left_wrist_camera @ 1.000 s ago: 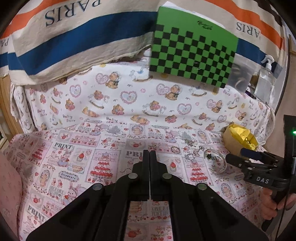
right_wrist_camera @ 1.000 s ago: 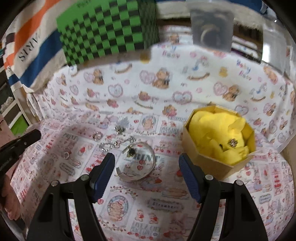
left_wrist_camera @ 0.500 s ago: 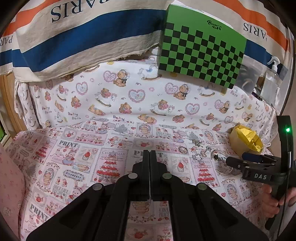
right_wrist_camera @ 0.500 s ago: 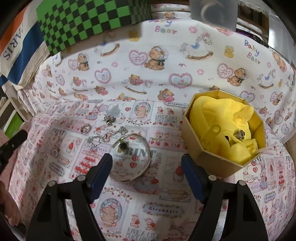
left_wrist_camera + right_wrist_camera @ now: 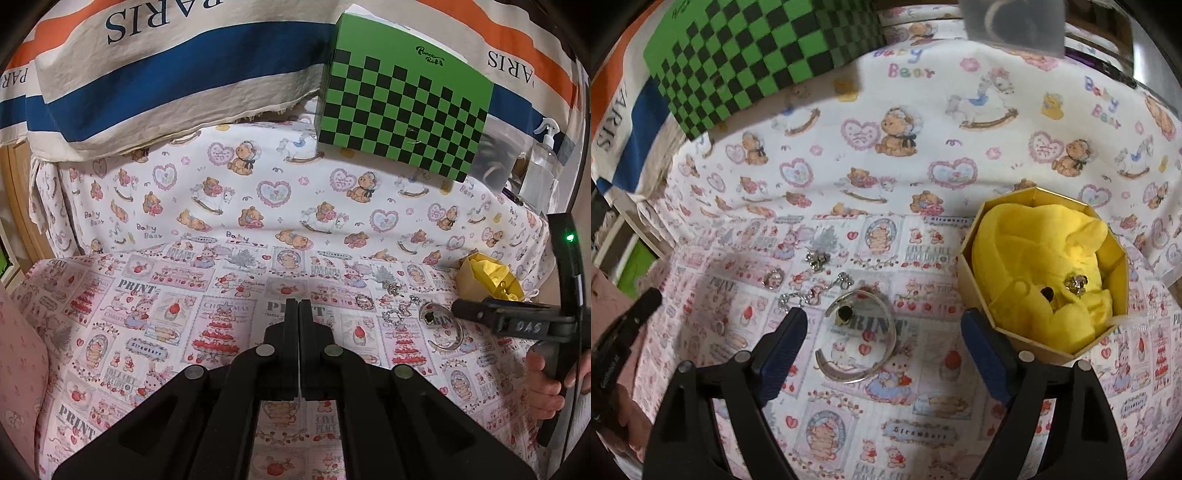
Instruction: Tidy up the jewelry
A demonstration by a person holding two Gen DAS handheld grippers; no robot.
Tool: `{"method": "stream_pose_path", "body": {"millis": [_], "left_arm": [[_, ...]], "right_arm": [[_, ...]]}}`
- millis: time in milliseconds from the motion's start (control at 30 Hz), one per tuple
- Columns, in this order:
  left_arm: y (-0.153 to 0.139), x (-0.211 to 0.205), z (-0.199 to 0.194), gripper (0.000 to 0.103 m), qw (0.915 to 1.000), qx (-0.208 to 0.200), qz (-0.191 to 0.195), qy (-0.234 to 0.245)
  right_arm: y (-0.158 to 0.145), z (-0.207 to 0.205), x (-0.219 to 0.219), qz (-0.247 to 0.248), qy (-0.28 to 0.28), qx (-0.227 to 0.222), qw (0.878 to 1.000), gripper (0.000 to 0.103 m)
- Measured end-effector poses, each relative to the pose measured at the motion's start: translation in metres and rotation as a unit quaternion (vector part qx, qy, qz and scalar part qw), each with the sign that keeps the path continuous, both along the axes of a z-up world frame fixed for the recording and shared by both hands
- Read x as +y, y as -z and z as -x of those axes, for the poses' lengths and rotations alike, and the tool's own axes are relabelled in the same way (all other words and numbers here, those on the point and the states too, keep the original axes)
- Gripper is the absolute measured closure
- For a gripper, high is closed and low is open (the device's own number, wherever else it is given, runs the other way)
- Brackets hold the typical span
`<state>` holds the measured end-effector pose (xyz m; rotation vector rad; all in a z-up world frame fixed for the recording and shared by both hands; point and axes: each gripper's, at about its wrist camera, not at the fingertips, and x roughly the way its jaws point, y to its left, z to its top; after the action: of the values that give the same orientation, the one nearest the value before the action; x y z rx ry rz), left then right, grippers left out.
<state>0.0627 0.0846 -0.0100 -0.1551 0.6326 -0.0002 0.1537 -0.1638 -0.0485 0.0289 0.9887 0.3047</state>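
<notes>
Two patterned cloths cover everything we see: a pink print cloth (image 5: pixel 849 424) on the bench under both tools, and a teddy-bear cloth (image 5: pixel 923 147) rising behind it. Beyond the bear cloth, far ahead of our left hand-held gripper (image 5: pixel 298 306), stands a green checkered box (image 5: pixel 402 107).

Next in size is the gold box (image 5: pixel 975 295), just beside the right finger of our right hand-held gripper (image 5: pixel 882 332). It is lined with yellow cloth (image 5: pixel 1034 258), and a small sparkly piece (image 5: pixel 1075 283) lies on that lining.

Between the right gripper's blue pads (image 5: pixel 783 343) lies the silver bangle (image 5: pixel 857 332), flat on the print cloth, touched by neither pad. This gripper's jaws have just been opening and stand wide, released, with the bangle in the gap. A dark-stoned ring (image 5: pixel 845 314) sits inside the bangle's curve.

Just ahead of the left pad, a short chain (image 5: pixel 809 293) trails across the cloth. Farther ahead lie a ring (image 5: pixel 773 277) and a small cluster piece (image 5: pixel 817 258).

Our left gripper is clenched, its fingers pressed together on nothing, hovering over bare print cloth well to the left of the jewelry.
</notes>
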Motion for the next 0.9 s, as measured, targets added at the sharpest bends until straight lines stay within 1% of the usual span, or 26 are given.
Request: {"method": "stream_pose_path", "body": {"millis": [67,167,233,300,400,500,533,567,600,633,667,733,800,833,900], "left_arm": [[0.0,0.0,0.0,0.103,1.0,-0.001,0.0,0.0],[-0.001,0.0,0.001,0.103,1.0,-0.001,0.003,0.0],[-0.001,0.002,0.001,0.103,1.0,-0.002,0.006,-0.001],[-0.002,0.003,0.001,0.103,0.9999,-0.002,0.01,-0.002],[-0.002,0.005,0.001,0.103,0.9999,-0.001,0.015,-0.004],[-0.002,0.005,0.001,0.103,0.9998,0.0,0.016,-0.006],[-0.002,0.006,0.0,0.103,0.9998,0.0,0.017,-0.005],[-0.002,0.006,0.0,0.103,0.9998,0.001,0.017,-0.006],[-0.001,0.006,0.0,0.103,0.9998,0.001,0.017,-0.005],[-0.001,0.006,0.0,0.103,0.9998,0.002,0.018,-0.004],[-0.001,0.006,-0.001,0.103,0.9998,0.003,0.019,-0.002],[0.001,0.005,-0.002,0.103,0.9995,0.012,0.027,0.011],[0.006,0.002,-0.006,0.103,0.9977,0.03,0.044,0.041],[0.007,0.0,-0.008,0.103,0.9972,0.035,0.045,0.048],[0.011,-0.009,-0.013,0.103,0.9965,0.045,0.03,0.064]], "right_arm": [[0.003,0.002,0.006,0.03,-0.008,0.007,0.999,0.019],[0.008,0.006,0.012,0.034,-0.03,0.018,0.999,0.02],[0.006,0.009,0.014,0.034,-0.047,0.015,0.998,0.02],[0.006,0.01,0.018,0.046,-0.066,0.009,0.997,0.02],[0.01,0.009,0.025,0.066,-0.085,0.02,0.994,0.02],[0.015,0.011,0.035,0.098,-0.096,0.015,0.99,0.02],[0.017,0.01,0.037,0.107,-0.096,0.013,0.99,0.021],[0.019,0.01,0.038,0.109,-0.096,0.015,0.989,0.029],[0.021,0.009,0.039,0.111,-0.093,0.017,0.989,0.033],[0.021,0.009,0.039,0.109,-0.089,0.011,0.99,0.043],[0.019,0.009,0.038,0.109,-0.084,0.005,0.99,0.047],[0.018,0.008,0.034,0.097,-0.081,0.01,0.992,0.047],[0.016,0.011,0.03,0.093,-0.081,0.008,0.992,0.048],[0.014,0.014,0.027,0.091,-0.08,0.006,0.993,0.048],[0.009,0.024,0.021,0.071,-0.077,0.001,0.994,0.048]]}}
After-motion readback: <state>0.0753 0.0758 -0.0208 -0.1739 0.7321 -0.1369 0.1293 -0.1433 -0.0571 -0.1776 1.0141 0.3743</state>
